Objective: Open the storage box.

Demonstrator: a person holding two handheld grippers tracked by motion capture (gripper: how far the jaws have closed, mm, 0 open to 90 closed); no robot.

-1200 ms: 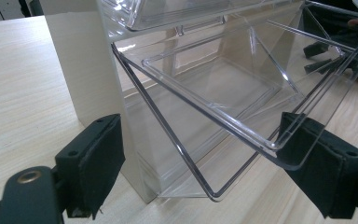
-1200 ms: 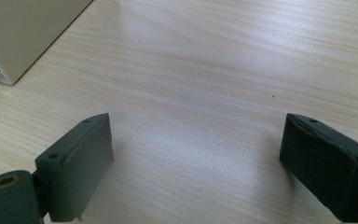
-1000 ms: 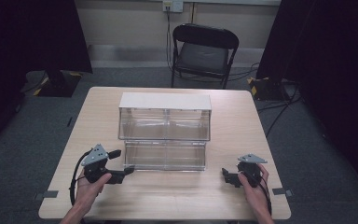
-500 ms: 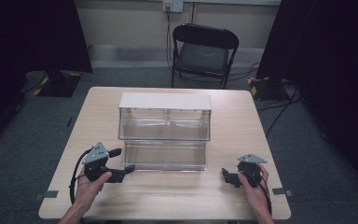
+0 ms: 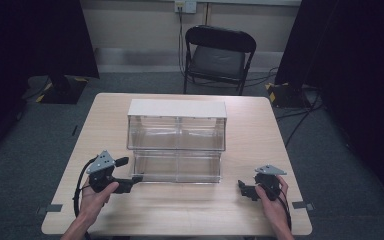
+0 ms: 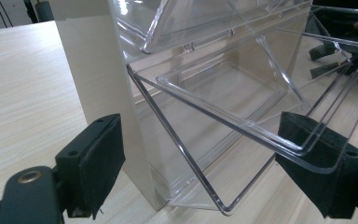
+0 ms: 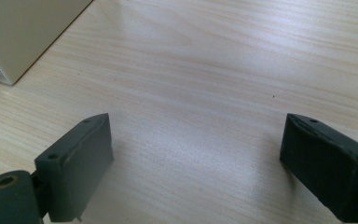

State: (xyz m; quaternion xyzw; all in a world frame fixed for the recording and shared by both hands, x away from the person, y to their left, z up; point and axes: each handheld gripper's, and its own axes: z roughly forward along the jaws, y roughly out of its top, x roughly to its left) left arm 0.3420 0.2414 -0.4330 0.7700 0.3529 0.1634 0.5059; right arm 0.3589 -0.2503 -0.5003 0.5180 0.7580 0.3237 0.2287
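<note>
Reaching for the lower drawer of a clear two-tier bin

Sitting at the middle of the wooden table (image 5: 260, 145), the clear plastic drawer unit (image 5: 177, 132) runs its long axis across the table from left to right, with its drawer fronts facing the person. It has two tiers, one upper drawer (image 5: 176, 131) and one lower drawer (image 5: 177, 166), under a single opaque white top. In the left gripper view the lower drawer is tilted open, its clear front edge (image 6: 242, 128) slanting out and down toward the camera, beside the unit's cream side panel (image 6: 100, 79).

Two grippers are in play, one per hand. The left gripper (image 5: 130, 181) lies at the unit's near left corner, its jaws spread wide on either side of the drawer's corner; the right jaw sits against the clear rim, the left jaw stands apart from the side panel. The right gripper (image 5: 243, 189) rests on bare tabletop, well apart from the unit's near right corner, its jaws also spread wide with nothing between them.

Beyond the far edge stands one black folding chair (image 5: 219, 57). Cables lie on the grey floor at the right (image 5: 300, 117).
</note>
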